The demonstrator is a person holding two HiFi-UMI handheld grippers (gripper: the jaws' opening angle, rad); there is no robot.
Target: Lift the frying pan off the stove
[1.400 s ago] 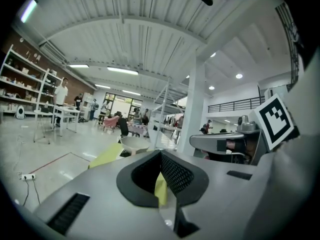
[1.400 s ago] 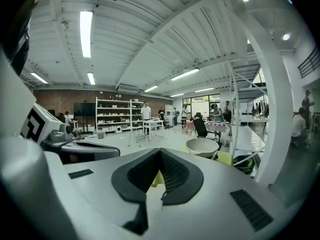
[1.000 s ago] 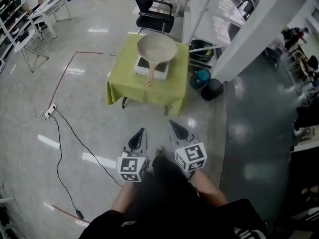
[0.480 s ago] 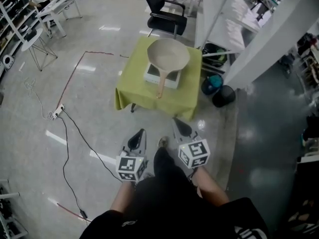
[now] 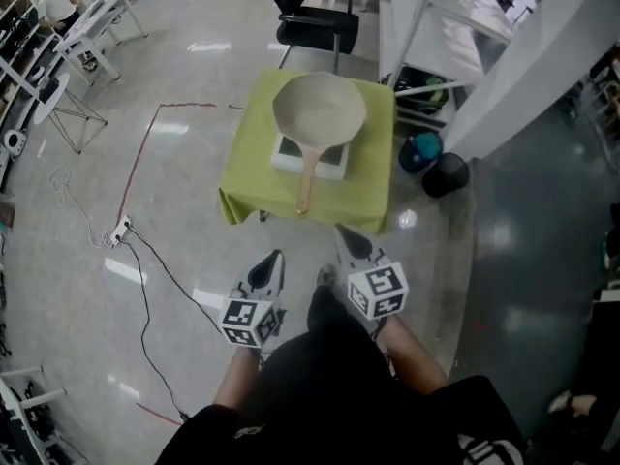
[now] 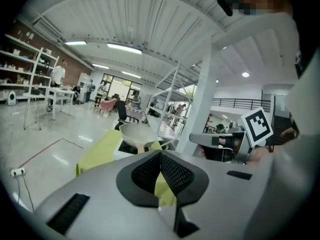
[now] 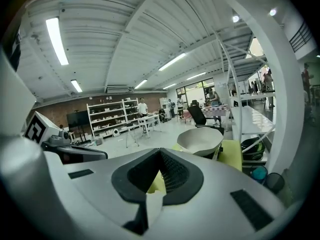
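Both claws (image 5: 272, 258) (image 5: 342, 233) shut, frying pan (image 5: 320, 108) well ahead.

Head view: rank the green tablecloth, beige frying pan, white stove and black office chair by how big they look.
1. green tablecloth
2. beige frying pan and black office chair: about alike; the chair is farther off and cropped, so unranked
3. white stove, mostly hidden under the pan

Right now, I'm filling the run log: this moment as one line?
phase: pre-grasp; frying pan on stove; left gripper shut, empty; right gripper shut, empty
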